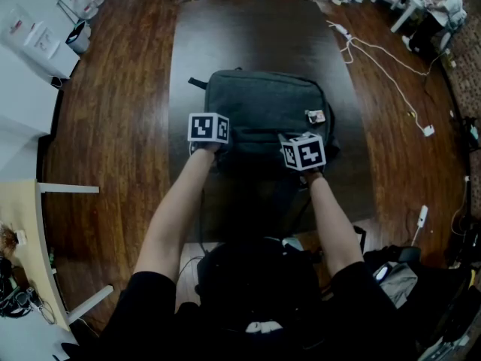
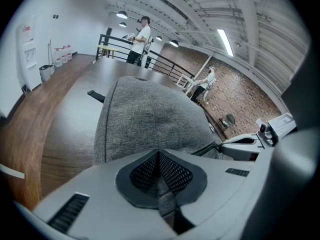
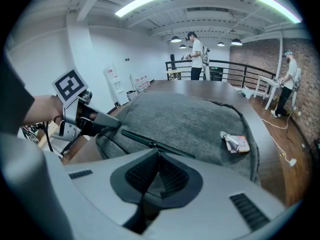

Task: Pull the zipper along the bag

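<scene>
Head view: dark table (image 1: 248, 28) on wood floor (image 1: 113, 126) bears grey bag (image 1: 259, 104), pinched by left tool (image 2: 159, 181); right tool (image 3: 156, 176) closed.

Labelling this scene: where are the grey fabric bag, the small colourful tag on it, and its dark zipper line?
grey fabric bag (image 1: 259, 102), head view, middle of top panel.
small colourful tag (image 3: 235, 143), right gripper view, centre.
dark zipper line (image 3: 145, 139), right gripper view, mid-length.

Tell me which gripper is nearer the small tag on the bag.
Right. The right gripper is at the near edge of the bag, just short of the tag; the left gripper is at its near left corner, farther off.
</scene>
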The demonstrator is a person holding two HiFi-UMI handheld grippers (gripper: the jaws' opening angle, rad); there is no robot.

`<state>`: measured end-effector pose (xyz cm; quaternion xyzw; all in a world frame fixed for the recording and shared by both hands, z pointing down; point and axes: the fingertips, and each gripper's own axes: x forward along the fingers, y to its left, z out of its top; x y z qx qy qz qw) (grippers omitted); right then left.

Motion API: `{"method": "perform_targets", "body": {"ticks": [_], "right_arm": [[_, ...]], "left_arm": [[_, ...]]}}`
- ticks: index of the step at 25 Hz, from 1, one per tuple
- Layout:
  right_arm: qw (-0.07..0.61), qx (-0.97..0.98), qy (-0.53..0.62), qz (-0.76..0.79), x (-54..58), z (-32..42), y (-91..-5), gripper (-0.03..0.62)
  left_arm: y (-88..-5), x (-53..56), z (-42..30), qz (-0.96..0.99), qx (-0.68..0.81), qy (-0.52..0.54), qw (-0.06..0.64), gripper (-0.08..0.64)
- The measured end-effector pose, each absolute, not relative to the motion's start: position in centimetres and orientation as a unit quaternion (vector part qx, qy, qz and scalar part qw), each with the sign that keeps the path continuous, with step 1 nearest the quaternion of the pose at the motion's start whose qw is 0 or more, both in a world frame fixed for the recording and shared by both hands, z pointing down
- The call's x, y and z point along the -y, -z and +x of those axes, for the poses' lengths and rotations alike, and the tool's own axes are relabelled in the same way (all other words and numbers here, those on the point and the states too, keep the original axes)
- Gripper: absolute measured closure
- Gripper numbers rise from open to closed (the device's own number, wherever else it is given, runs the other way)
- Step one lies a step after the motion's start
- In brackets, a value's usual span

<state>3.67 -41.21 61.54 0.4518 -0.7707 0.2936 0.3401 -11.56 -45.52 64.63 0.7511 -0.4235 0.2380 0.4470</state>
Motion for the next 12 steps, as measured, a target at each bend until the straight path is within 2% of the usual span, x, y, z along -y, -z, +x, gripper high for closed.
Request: {"method": "perform_targets", "body": {"ticks": [12], "right_arm": [[0.329, 0.765, -0.303, 0.464, 41.2, 6.1, -62.0, 0.571]], "left_arm": [[-64.6, 45.5, -11.4, 0.752, 0.422, -0.237, 0.448, 0.554]]}}
